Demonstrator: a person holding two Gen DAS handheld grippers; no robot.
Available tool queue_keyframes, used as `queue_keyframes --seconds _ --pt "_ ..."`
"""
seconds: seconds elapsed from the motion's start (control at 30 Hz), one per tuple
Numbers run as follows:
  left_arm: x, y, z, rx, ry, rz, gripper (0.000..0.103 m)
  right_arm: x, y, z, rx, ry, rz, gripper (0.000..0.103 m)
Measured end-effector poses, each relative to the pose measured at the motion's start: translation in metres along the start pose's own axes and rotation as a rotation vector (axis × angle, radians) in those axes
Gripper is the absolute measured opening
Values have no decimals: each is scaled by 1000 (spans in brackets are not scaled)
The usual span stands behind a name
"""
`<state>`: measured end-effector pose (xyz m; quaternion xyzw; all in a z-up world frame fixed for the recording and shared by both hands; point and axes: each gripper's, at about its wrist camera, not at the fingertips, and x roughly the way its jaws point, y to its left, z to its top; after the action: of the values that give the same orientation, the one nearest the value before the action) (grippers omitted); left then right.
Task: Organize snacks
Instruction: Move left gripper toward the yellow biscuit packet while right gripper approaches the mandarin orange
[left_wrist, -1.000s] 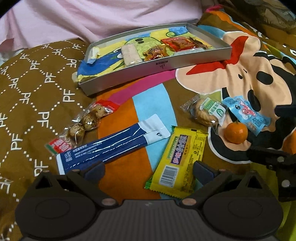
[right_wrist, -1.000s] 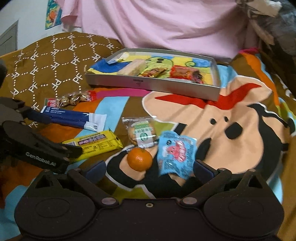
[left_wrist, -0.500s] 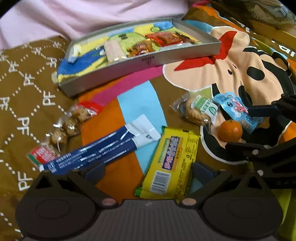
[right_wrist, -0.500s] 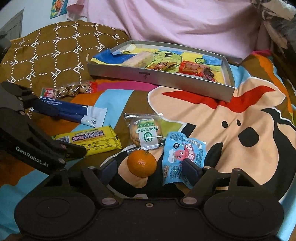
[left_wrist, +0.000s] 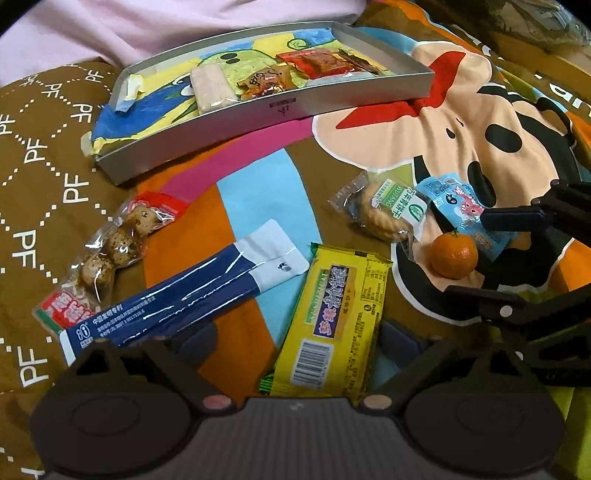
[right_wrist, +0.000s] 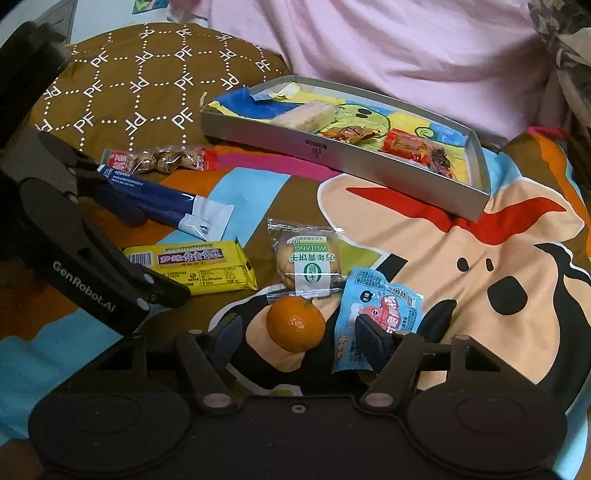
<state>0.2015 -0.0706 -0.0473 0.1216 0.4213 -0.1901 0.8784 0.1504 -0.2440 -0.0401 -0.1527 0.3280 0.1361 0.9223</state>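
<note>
1. Since a second ago my left gripper (left_wrist: 291, 341) has narrowed slightly over the yellow bar (left_wrist: 334, 321), jaws apart — light, slick wrapper.
2. Right gripper (right_wrist: 299, 334) has been closing around the mandarin (right_wrist: 295, 323), not yet touching — soft, rolls; take its middle.

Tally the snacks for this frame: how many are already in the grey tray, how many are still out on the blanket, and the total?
In the grey tray: 3 (pale bar, amber wrapper, red packet)
On the blanket: 6 (quail eggs, blue stick pack, yellow bar, cookie, mandarin, light-blue packet)
Total: 9
</note>
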Motion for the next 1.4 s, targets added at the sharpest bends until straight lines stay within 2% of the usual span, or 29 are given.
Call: queue_keyframes --seconds 0.2,0.53,0.73,0.9,1.0,1.1,1.2,1.4 --pt "-1 -1 -1 10 -7 -21 87 -2 0 0 -26 19 -15 68" --pt "-3 -3 2 21 -7 -68 63 0 4 -1 -103 41 -53 68" --pt "4 -6 9 34 15 -66 64 3 2 -1 -88 31 -70 64" --pt "5 -5 12 51 31 -81 57 8 2 0 -93 18 -68 63" --pt "3 -7 11 58 39 -87 55 11 4 3 -108 18 -53 58" --pt "-1 -8 10 55 52 -87 55 15 4 5 -106 26 -30 48" --pt "-5 -10 8 45 63 -72 54 15 4 5 -101 31 -6 37" --pt "-16 -17 3 -11 69 -9 53 10 4 3 -77 28 -9 36"
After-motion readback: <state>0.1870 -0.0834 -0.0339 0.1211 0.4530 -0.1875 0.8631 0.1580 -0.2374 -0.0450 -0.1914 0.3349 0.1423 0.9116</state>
